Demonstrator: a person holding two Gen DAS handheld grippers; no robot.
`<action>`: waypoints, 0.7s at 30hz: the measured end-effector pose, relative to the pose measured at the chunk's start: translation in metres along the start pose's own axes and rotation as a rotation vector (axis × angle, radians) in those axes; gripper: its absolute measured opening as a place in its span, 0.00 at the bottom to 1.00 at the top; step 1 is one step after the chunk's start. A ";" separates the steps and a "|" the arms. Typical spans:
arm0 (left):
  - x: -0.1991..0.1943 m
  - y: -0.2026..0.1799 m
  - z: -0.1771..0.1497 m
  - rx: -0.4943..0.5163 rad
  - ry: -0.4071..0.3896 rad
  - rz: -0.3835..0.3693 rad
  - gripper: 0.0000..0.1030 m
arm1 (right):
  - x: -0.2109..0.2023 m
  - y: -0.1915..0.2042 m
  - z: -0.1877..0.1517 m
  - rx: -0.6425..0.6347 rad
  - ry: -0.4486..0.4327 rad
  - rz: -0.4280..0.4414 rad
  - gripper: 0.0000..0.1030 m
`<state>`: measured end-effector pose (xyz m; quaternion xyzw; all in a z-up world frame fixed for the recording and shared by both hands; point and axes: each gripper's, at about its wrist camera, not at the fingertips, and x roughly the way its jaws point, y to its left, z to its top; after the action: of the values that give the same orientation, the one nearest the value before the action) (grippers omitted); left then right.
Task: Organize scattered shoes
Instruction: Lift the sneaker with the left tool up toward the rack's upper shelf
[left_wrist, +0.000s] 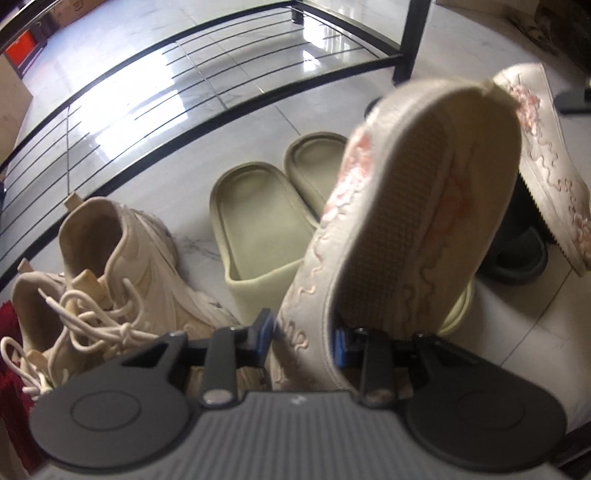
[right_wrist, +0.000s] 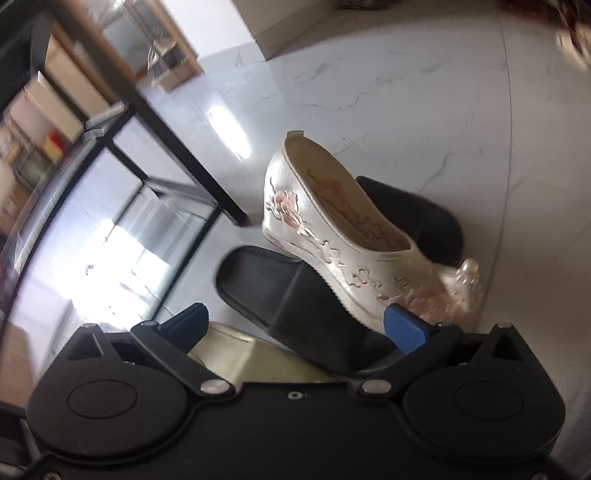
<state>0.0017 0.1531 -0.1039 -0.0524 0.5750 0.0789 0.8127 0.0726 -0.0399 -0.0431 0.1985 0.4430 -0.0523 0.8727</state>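
- Shoes: nine show across the two views, lying on the pale tiled floor (left_wrist: 535, 332) in front of a black metal shoe rack (left_wrist: 229, 107).
- Embroidered shoes, two: one cream embroidered shoe (left_wrist: 406, 236) stands between the fingers of the left gripper (left_wrist: 304, 338), its toe end down at the blue pads and its patterned insole turned toward the camera; the heel rises away from the tool.
- The left gripper is partly closed, a pad on either side of the shoe's toe end; the pads look to be pressing on it, though the picture is blurred there.
- The second embroidered shoe (right_wrist: 354, 251) lies ahead and to the right of the left tool, and just ahead of the right gripper (right_wrist: 303, 325), resting tilted on the black slippers.
- Black slippers, two: one black slipper (right_wrist: 306, 306) reaches in between the right gripper's fingers, the other black slipper (right_wrist: 424, 218) lies behind the embroidered shoe.
- The right gripper stands wide open and grips nothing; its pads are apart from the slipper's sides.
- Olive slippers, two: the pair of olive slippers (left_wrist: 266, 206) sits side by side straight ahead of the left tool.
- Beige high-top sneakers, two: the laced sneakers (left_wrist: 110, 266) stand ahead and left of the left tool, near the rack's lower rail.
- One pale yellow sole (left_wrist: 460, 310) shows under the held shoe.
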 end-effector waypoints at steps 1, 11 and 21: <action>-0.002 0.001 0.000 -0.003 -0.011 -0.002 0.29 | -0.002 0.001 0.000 -0.008 -0.011 0.000 1.00; -0.012 0.011 -0.005 -0.079 -0.071 -0.012 0.21 | -0.006 0.011 0.000 -0.082 0.005 0.056 1.00; -0.028 0.013 -0.009 -0.159 -0.133 -0.056 0.11 | -0.008 0.015 -0.001 -0.096 0.007 0.085 1.00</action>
<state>-0.0180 0.1625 -0.0802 -0.1274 0.5100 0.1048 0.8442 0.0711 -0.0269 -0.0323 0.1752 0.4392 0.0070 0.8811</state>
